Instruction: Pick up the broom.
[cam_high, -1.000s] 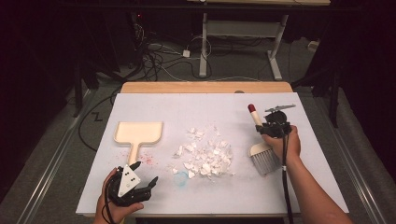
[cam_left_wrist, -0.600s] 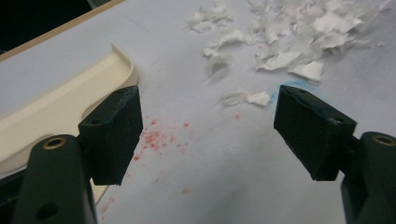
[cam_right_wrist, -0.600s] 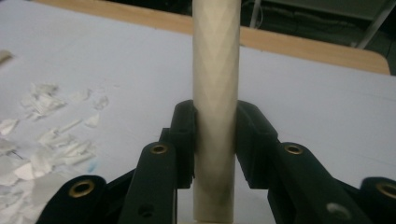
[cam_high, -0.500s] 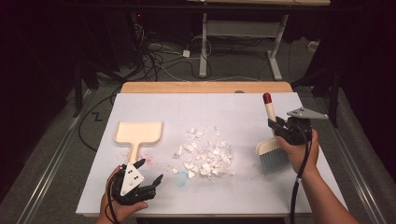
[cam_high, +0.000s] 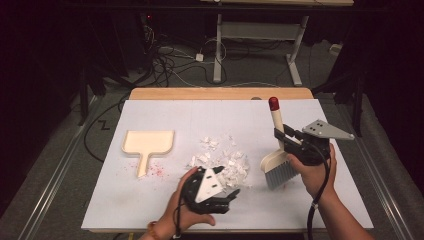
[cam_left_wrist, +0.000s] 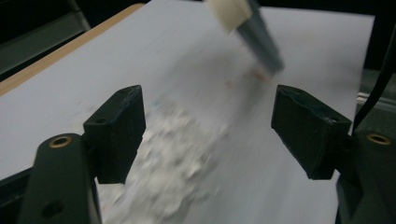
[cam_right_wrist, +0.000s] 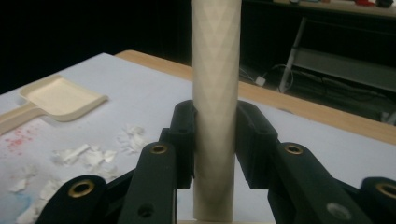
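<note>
A cream brush with a red tip (cam_high: 273, 104) and grey bristles (cam_high: 280, 175) stands tilted over the white table top (cam_high: 125, 205), right of a pile of white paper scraps (cam_high: 225, 161). My right gripper (cam_high: 281, 136) is shut on the brush handle (cam_right_wrist: 217, 93). Just in front of the pile, my left gripper (cam_high: 229, 199) points right. Its jaws are open with nothing between them (cam_left_wrist: 210, 126), and beyond them lie the blurred scraps (cam_left_wrist: 173, 163) and the bristles (cam_left_wrist: 264, 46). A cream dustpan (cam_high: 148, 142) lies flat at the left, also visible in the right gripper view (cam_right_wrist: 60, 98).
Red specks (cam_high: 157, 171) mark the board beside the dustpan handle. A wooden strip (cam_high: 220, 93) runs along the far edge. Beyond it are cables and desk legs (cam_high: 217, 55) on the floor. A black cable (cam_high: 320, 200) trails from my right gripper along the forearm.
My left gripper has swung from the front left corner rightward to the near side of the scrap pile. My right hand shifted right and then back with the brush, which now stands steeper.
</note>
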